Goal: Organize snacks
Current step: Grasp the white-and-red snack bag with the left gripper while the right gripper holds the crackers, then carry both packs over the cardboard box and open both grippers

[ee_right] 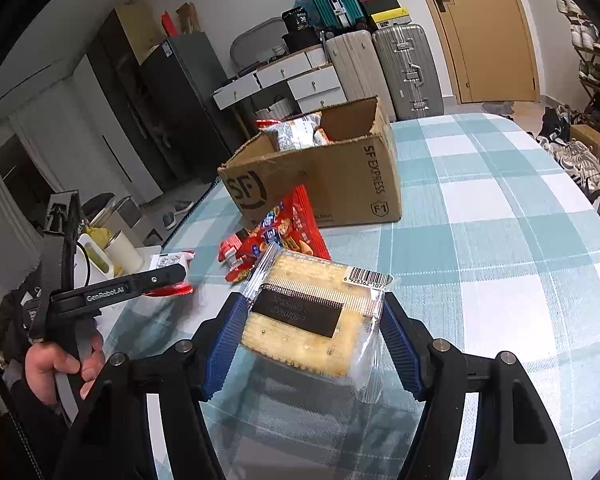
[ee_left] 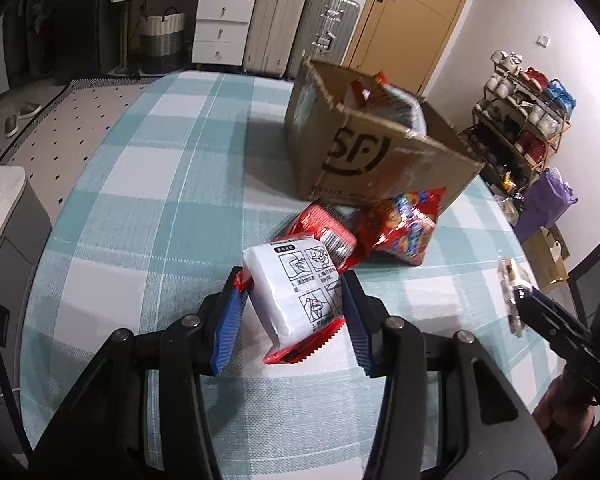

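— Well, what is gripped, and over what surface?

— A white-and-red snack packet [ee_left: 300, 292] is clamped in the left gripper [ee_left: 296, 312]; a clear-wrapped cracker pack [ee_right: 316, 312] is pinched in the right gripper [ee_right: 312, 336]. A teal-and-white checked tablecloth [ee_left: 160, 208] is seen beneath both.

— And beyond the fingers?

— An open SF cardboard box [ee_left: 364, 152] holding snacks is seen ahead, with red snack bags [ee_left: 404, 224] lying just before it. Suitcases [ee_left: 300, 28], white drawers [ee_left: 220, 28] and a wooden door [ee_left: 412, 12] are seen behind.

Cardboard box [ee_left: 380, 152] motion-blurred, its snacks partly hidden by walls, shoe rack [ee_right: 592, 52] cut off at edge
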{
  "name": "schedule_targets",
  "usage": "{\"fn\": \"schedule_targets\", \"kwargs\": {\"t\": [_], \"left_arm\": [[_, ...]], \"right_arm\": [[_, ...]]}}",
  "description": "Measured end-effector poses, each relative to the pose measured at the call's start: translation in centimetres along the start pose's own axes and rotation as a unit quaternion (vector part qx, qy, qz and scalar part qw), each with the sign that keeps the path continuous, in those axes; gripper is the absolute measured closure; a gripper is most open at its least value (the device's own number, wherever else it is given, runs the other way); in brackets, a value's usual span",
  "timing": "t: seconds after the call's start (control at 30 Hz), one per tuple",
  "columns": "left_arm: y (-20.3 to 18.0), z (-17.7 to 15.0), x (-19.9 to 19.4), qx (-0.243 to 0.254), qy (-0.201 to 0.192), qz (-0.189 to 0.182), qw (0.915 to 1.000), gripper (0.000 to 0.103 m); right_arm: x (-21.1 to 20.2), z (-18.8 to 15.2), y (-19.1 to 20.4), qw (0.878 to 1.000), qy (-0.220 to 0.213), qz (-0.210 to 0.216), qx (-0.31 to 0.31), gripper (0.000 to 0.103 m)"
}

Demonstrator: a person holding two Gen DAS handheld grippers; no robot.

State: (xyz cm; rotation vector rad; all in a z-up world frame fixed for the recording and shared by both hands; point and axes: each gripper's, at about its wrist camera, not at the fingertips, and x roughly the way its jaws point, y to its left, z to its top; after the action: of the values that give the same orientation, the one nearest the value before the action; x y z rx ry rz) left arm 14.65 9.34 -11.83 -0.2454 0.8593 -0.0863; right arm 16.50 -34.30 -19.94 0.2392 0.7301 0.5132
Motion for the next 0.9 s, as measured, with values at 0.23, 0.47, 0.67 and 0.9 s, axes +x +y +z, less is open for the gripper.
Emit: {"fn": "schedule_targets", "kwargs": {"t": [0.23,0.47,0.67,0.9], "left_arm": [[-1.7,2.7,-1.8,0.019,-0.024,-0.015,0.9994,0.059],[-3.9,6.1,-2.9,0.042,-0.048,-0.031,0.9975,0.059],[-5.6,9.7,-3.2,0.063,-0.055,-0.043,0.9956,0.059],[-6.8,13.8,-2.5,0.066,-0.050,-0.055,0.9950,0.059]], "right_arm": [[-0.4,2.3,0.9,1.000,-0.014,0.012,-0.009,0.035],[-0.9,5.8,2.8,0.999,-0.032,0.012,-0.039,0.035],[-0.8,9.4,3.7,0.998,-0.051,0.015,-0.047,0.035],[0.1,14.4,4.3,0.997,-0.064,0.023,-0.045,0.035]]}}
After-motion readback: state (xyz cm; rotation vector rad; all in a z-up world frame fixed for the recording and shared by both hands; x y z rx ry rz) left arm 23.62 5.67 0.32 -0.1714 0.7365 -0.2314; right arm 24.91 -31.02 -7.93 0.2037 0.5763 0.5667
